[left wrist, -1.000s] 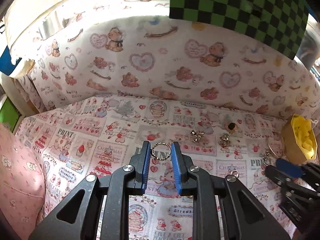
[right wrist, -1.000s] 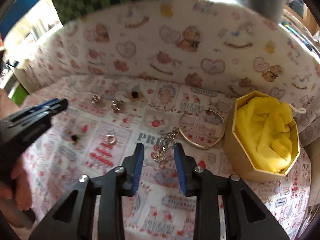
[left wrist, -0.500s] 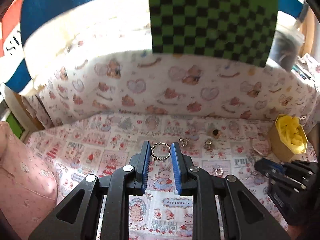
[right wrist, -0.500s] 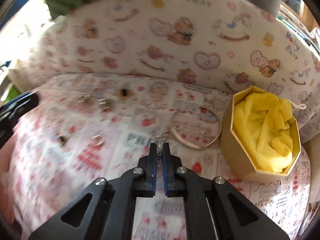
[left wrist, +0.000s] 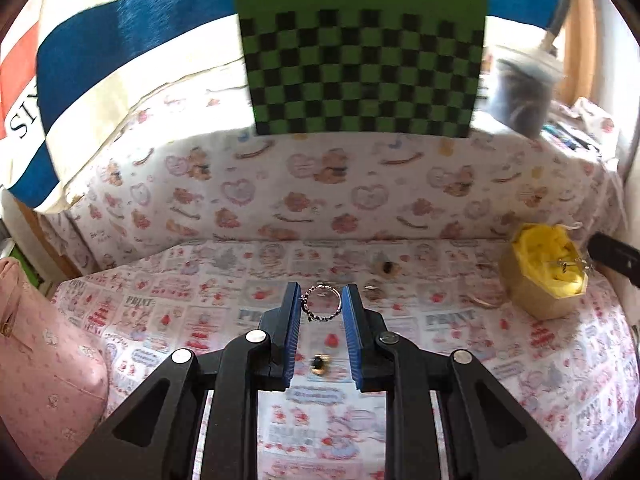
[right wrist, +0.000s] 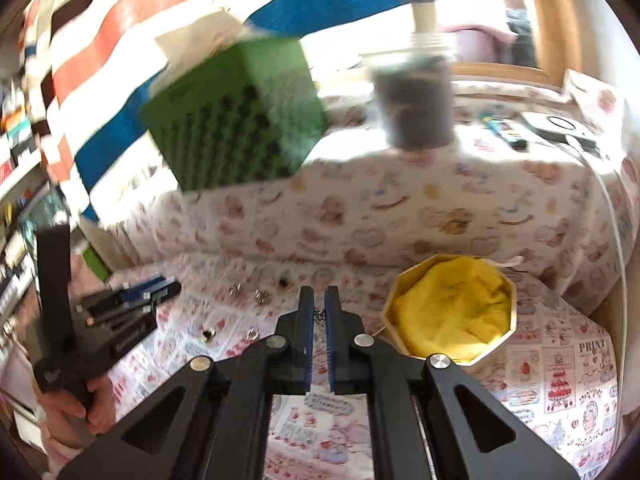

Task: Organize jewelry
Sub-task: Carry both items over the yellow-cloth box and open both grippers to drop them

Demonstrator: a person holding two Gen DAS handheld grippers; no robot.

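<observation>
Left wrist view takes in the printed cloth (left wrist: 168, 320) spread over the work surface and up a raised back, with a green and black checkerboard box (left wrist: 362, 68) standing on top behind it. At the right edge sits the octagonal gold box (left wrist: 540, 300), lined with yellow cloth (left wrist: 548, 252), and something small and metallic seems already to lie on that lining. The left gripper (left wrist: 321, 306) has its jaws partly closed on a thin beaded silver ring (left wrist: 321, 303), pinched by its rim and lifted clear of the cloth. The right gripper (right wrist: 316, 312) has its jaws drawn almost together with a bit of silver chain (right wrist: 318, 313) showing in the narrow gap, so it appears to hold that chain. A dark-stoned ring (left wrist: 320, 363) and several small earrings (right wrist: 262, 296) remain scattered on the cloth. I judge the step to be carrying picked pieces to the gold box; next each gripper needs to reach over the yellow lining and open there. Readable words on the cloth include "PRINT" and "CHRISTMAS".
</observation>
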